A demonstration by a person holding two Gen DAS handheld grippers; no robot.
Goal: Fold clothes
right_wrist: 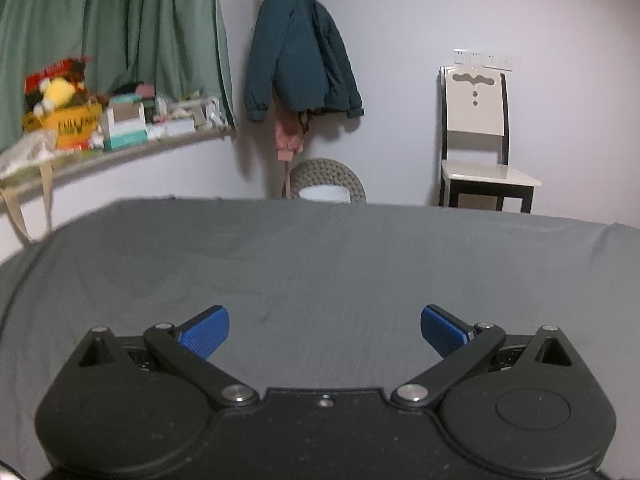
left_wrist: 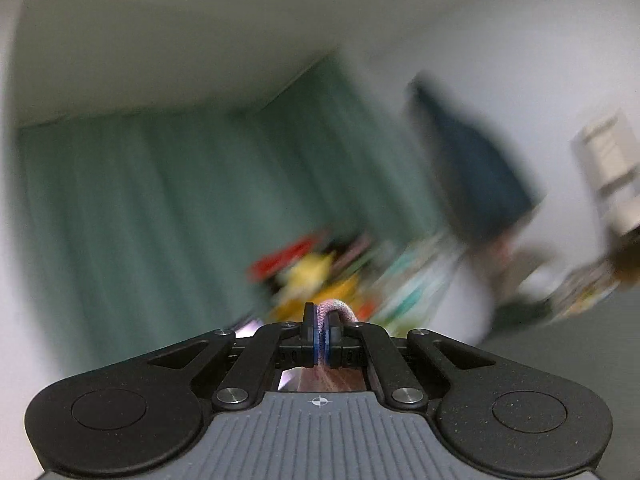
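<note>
Already my left claw point(left_wrist: 322, 334) pinches soft pink knit fabric point(left_wrist: 334, 307) by its limp edge; my right claw point(right_wrist: 325, 330) gapes wide above the grey bed point(right_wrist: 320, 248).

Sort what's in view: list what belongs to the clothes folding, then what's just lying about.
For the job:
- pink cloth, pinched in the shut left gripper
- right gripper, open over the grey sheet

Lying about:
- teal jacket on the wall
- chair
- shelf clutter
- green curtain
- round stool

Matt grey cloth bedsheet point(right_wrist: 320, 256)
</note>
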